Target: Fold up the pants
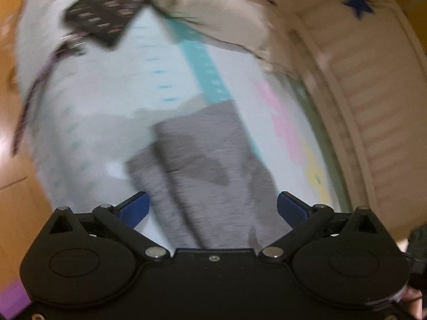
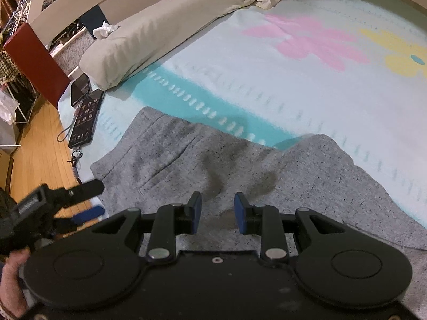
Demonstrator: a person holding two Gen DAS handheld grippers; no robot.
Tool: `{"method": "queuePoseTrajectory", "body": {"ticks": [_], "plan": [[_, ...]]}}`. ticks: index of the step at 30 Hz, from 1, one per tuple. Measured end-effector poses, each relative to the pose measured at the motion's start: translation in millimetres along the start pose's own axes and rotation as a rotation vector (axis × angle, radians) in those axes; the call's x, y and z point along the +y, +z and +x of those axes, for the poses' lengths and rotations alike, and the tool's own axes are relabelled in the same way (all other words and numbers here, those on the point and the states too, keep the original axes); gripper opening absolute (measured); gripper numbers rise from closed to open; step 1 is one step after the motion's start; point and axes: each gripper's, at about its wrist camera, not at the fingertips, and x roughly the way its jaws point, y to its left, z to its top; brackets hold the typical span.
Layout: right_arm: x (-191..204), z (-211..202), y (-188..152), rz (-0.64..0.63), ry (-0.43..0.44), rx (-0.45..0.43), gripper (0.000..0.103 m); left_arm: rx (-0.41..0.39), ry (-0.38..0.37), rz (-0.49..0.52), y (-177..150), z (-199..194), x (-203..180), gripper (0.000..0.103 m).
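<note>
Your left gripper [image 1: 213,208] gapes wide and empty over the grey pants [image 2: 240,170], which lie flat on the bed [image 2: 293,85], while your right gripper [image 2: 217,213], half open, holds nothing at six o'clock, ready to pinch a fold.

Flowered bed [image 2: 307,85], pillow [image 2: 160,26], wooden floor [image 2: 40,144]

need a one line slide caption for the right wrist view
Right gripper hovers, jaws apart, above grey pants spread on a flowered bed sheet, with the left gripper at the pants' edge.
</note>
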Motion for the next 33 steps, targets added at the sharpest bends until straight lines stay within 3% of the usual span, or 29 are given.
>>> {"method": "queuePoseTrajectory", "body": {"ticks": [3, 7, 12, 15, 16, 17, 18, 19, 21, 24, 28, 33], "plan": [[-2.1, 1.1, 0.1, 0.009, -0.007, 0.003, 0.029, 0.002, 0.014, 0.039, 5.2, 7.4, -5.6, 0.101], [-3.2, -1.2, -1.4, 0.013, -0.007, -0.004, 0.029, 0.024, 0.023, -0.122, 3.7, 12.8, 17.3, 0.098], [-4.9, -4.6, -2.8, 0.014, -0.007, -0.018, 0.029, 0.062, 0.023, -0.149, 12.1, 24.3, 19.1, 0.098], [-6.5, -6.4, -4.9, 0.026, -0.006, -0.016, 0.029, 0.073, 0.032, -0.265, 17.9, 30.8, 22.1, 0.1], [-8.2, -8.3, -6.8, 0.027, -0.005, -0.018, 0.029, 0.104, 0.024, -0.288, 22.0, 34.4, 22.0, 0.097], [-10.1, -10.6, -8.6, 0.029, -0.005, -0.018, 0.029, 0.116, 0.026, -0.282, 23.9, 35.0, 18.3, 0.069], [-12.6, -13.1, -10.4, 0.032, -0.007, -0.018, 0.029, 0.128, 0.045, -0.242, 24.8, 35.5, 10.6, 0.031], [-16.5, -16.1, -12.7, 0.036, -0.011, -0.017, 0.029, 0.143, 0.066, -0.158, 24.2, 35.0, -2.7, 0.032], [-26.9, -21.7, -17.7, 0.049, -0.029, -0.011, 0.029, 0.089, 0.096, 0.009, 15.1, 27.7, -34.6, 0.031], [-50.0, -29.4, -27.6, 0.103, -0.082, 0.002, 0.029, 0.04, 0.074, 0.226, -0.6, 17.9, -83.4, 0.029], [-90.3, -44.0, -44.1, 0.201, -0.152, 0.011, 0.029, -0.003, -0.043, 0.482, -37.6, 4.3, -162.2, 0.029], [-142.8, -70.3, -70.3, 0.314, -0.224, -0.006, 0.029, 0.061, -0.18, 0.73, -114.4, 25.4, -247.5, 0.029]]}}
